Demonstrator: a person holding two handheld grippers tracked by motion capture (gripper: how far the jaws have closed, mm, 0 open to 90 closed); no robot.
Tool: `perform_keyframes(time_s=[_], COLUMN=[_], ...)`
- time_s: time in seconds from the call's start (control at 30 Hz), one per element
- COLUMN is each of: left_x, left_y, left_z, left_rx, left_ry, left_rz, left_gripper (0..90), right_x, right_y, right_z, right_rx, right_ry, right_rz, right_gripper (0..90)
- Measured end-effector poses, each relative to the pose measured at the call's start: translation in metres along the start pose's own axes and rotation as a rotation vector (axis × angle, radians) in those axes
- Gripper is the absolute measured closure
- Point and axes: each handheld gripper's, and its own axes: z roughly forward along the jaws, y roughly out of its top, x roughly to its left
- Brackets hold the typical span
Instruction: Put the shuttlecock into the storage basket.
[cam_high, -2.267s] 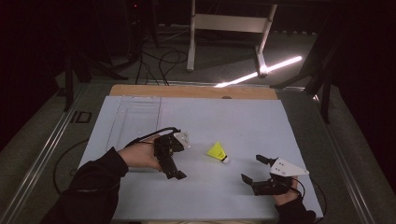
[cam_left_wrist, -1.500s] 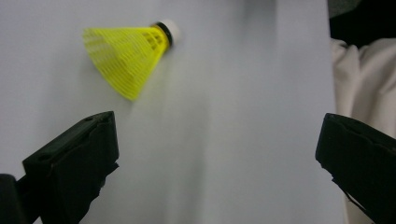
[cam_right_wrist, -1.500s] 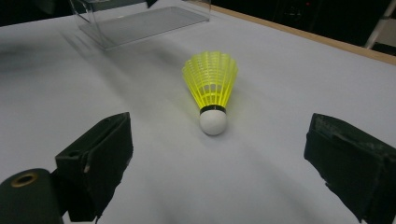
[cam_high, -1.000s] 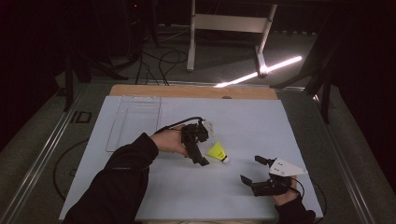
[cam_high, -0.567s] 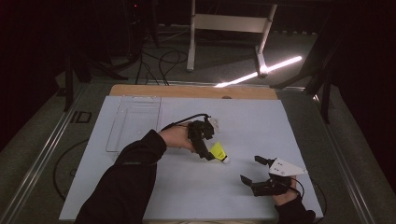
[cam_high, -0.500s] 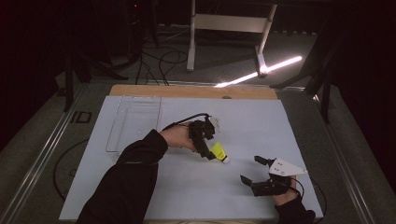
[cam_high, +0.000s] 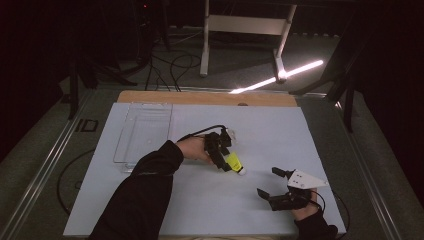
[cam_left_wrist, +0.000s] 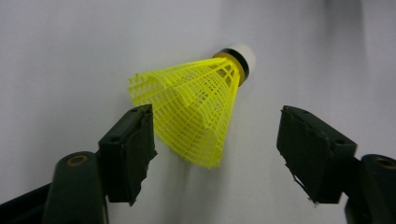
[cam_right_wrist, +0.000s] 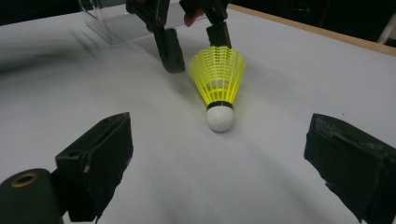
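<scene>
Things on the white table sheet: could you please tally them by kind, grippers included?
Yellow shuttlecock: 1
Clear plastic tray: 1
Grippers: 2, left gripper and right gripper, both open
Total: 4

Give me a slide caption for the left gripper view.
Open left claw straddles the skirt of a yellow shuttlecock lying on the white table.

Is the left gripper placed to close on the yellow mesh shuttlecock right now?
Probably yes: the left gripper is open, its jaws either side of the yellow mesh shuttlecock skirt, nothing between.
</scene>
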Motion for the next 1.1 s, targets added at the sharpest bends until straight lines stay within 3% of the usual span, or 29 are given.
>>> perform_keyframes(time_s=[0.17,0.23,0.77,0.87,1.1], left_x=[0.000,-0.001,-0.001,-0.003,-0.006], left_y=[0.001,0.001,0.003,0.005,0.009], left_z=[0.008,0.009,0.018,0.019,0.014], left_rx=[0.003,0.002,0.036,0.037,0.031], left_ry=[-0.013,-0.007,-0.043,-0.065,-0.059], left_rz=[0.012,0.024,0.061,0.070,0.090], left_gripper=[42.5,51.1,78.4,86.7,88.9], right_x=[0.000,0.000,0.000,-0.001,-0.001], right_y=[0.000,0.000,0.000,0.000,0.000], right_z=[0.000,0.000,0.000,0.000,0.000], right_rx=[0.001,0.000,0.004,0.003,0.003], right_ry=[0.002,0.002,0.005,0.004,0.003], right_rz=[-0.001,-0.001,0.001,0.001,0.003], right_gripper=[8.1,8.1,8.1,8.1,8.1])
